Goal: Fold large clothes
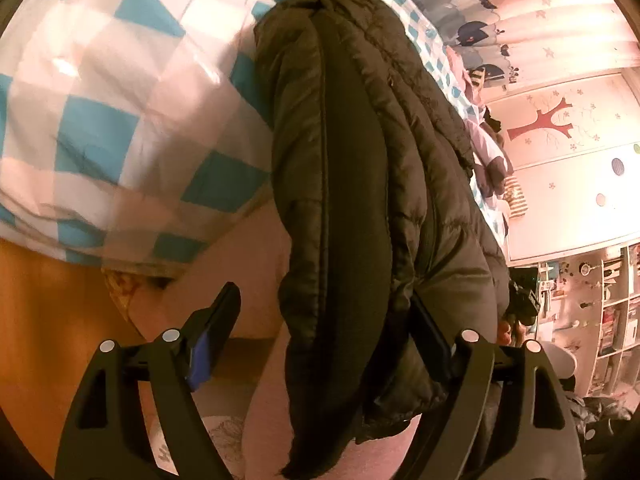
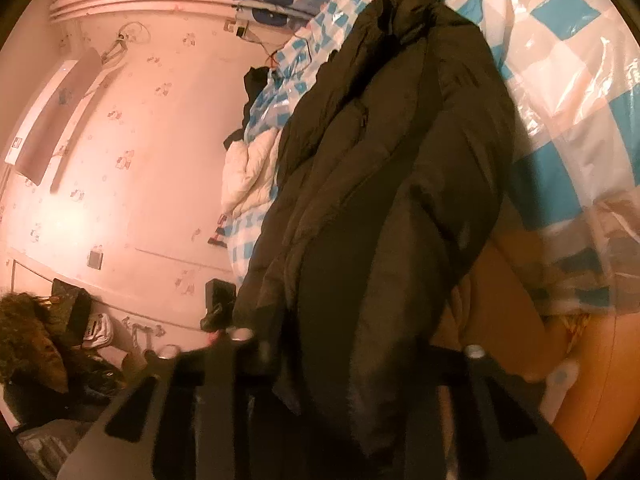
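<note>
Left gripper (image 1: 320,344) gapes around dark jacket (image 1: 360,160) on checkered bed (image 1: 100,120).

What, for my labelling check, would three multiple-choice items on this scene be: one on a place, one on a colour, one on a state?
1. The dark jacket lies: A on the floor; B on the checked cover; C on a wall hook.
2. The cover's checks are: A blue and white; B red and white; C green and yellow.
3. The left gripper fingers are: A shut on nothing; B out of view; C wide apart, jacket between.

B: cover shows beside and beyond it. A: blue squares alternate with white. C: a clear gap separates one finger from the jacket.
</note>
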`<state>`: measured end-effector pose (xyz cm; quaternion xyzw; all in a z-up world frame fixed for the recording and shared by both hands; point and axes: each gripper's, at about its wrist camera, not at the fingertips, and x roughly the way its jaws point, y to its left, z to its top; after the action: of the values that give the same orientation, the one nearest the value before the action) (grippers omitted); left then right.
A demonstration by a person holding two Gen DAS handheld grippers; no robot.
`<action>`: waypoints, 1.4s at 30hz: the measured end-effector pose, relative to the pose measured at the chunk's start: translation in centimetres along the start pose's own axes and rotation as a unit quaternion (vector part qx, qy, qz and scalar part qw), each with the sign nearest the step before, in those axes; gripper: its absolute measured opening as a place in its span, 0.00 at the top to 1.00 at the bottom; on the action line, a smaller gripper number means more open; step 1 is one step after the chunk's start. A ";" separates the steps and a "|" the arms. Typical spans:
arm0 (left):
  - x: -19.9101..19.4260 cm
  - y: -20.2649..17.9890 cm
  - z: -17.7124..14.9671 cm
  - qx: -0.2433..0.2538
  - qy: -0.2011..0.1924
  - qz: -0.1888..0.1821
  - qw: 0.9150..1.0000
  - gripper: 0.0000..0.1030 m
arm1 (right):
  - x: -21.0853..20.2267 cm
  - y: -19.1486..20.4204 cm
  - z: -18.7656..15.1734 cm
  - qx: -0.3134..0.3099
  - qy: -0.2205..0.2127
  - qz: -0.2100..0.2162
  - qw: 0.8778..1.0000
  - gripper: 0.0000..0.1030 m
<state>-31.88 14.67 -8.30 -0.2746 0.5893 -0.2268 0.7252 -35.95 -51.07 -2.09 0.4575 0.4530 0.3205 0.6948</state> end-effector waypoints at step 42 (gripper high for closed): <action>-12.4 -8.9 -1.5 0.032 -0.138 -0.170 0.975 0.96 | -4.0 5.7 -0.9 -0.049 -0.158 0.257 0.952 0.90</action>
<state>-35.91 15.92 6.46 -0.3758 0.4208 -0.3260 0.7586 -38.47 -52.11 4.36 0.5685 0.1885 0.4337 0.6732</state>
